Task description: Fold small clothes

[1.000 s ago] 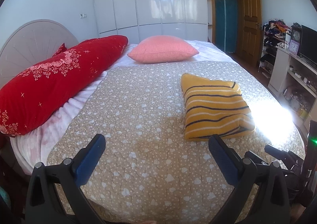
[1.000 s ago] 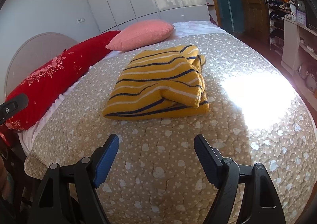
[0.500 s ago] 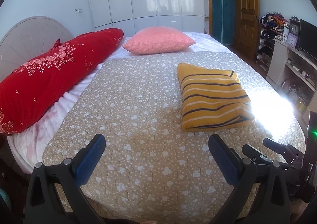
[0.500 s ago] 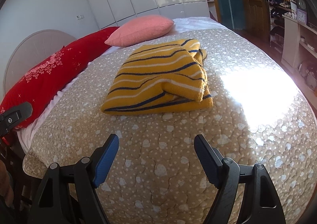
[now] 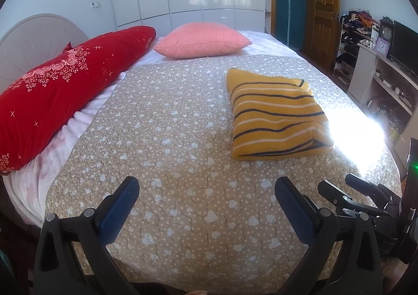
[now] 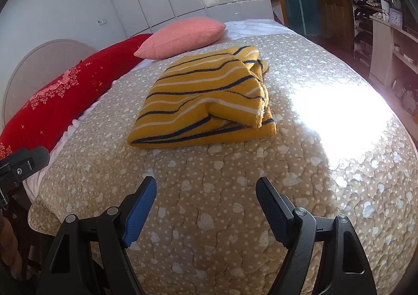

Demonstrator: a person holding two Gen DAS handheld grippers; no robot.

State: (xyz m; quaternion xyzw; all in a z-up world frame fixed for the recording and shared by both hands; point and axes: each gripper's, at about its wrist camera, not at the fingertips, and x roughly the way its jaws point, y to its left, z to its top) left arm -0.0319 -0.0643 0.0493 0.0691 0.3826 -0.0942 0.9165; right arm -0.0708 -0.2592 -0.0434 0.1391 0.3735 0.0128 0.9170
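On the beige heart-print quilt [image 5: 183,138] lies the folded yellow striped knit sweater [image 5: 277,117]; my left gripper [image 5: 206,190] and right gripper [image 6: 206,188] hover spread, empty.

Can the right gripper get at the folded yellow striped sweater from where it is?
Probably yes: the right gripper is open, and only bare bedspread separates it from the sweater.
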